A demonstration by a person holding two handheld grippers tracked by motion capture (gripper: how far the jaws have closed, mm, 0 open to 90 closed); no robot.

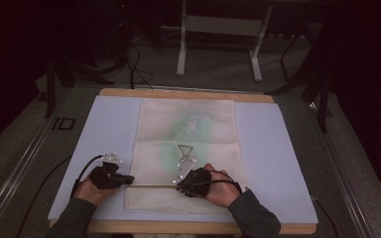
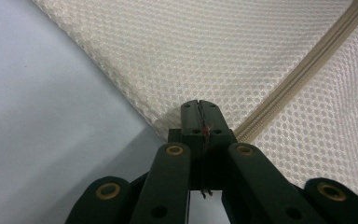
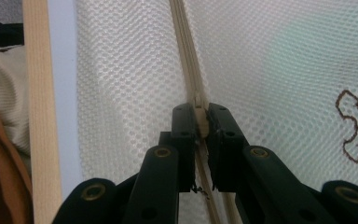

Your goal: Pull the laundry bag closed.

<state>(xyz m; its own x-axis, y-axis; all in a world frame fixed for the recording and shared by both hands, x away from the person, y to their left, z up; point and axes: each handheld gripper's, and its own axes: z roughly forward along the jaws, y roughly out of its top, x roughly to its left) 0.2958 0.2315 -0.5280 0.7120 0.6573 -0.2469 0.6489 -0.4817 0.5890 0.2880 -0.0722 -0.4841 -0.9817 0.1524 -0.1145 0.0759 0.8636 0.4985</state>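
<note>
**Both claws on the mesh bag zipper**

Cream mesh bag [image 1: 186, 148] lying flat mid-table, zipper [image 1: 151, 186] running along the near edge. Left claw [image 2: 199, 112] clenched on the bag's corner by the zipper end. Right claw [image 3: 200, 119] pinching the zipper pull [image 3: 199, 116].

— Where does the high view sit?
— Above the tabletop's [image 1: 287, 148] near edge, facing forward and down.
— And the gripper views?
— Very close, along their jaws; all share the mesh bag's [image 1: 188, 124] zipper [image 1: 151, 186].
</note>
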